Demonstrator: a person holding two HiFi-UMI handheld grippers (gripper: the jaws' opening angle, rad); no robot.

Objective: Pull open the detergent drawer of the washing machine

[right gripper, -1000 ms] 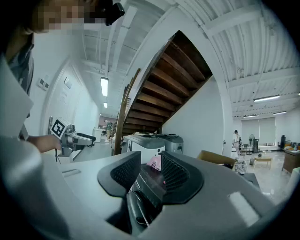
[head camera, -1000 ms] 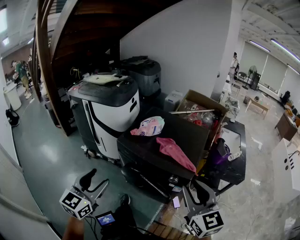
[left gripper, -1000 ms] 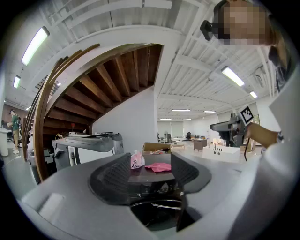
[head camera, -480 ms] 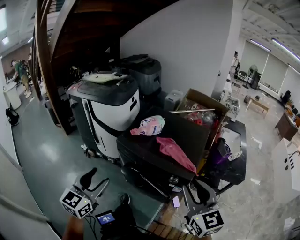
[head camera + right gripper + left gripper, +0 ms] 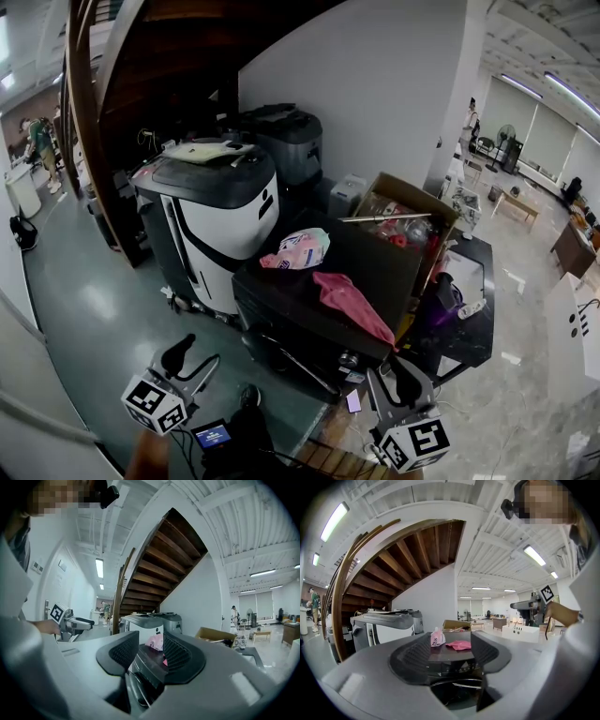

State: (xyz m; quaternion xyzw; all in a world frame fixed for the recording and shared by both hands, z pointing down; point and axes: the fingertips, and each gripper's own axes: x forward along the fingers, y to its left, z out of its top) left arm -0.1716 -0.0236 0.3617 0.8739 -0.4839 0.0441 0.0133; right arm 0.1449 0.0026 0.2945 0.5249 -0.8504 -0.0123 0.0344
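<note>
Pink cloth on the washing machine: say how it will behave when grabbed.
The pink cloth lies crumpled on the washing machine, so it is probably floppy and would sag from a grip. It looks thin, so likely light. A push would probably bunch it.

Grey bodies: left hand-held gripper [image 5: 180, 360], right hand-held gripper [image 5: 401, 382]; black ribbed pads [image 5: 412, 656]; white marker cubes [image 5: 155, 405].
</note>
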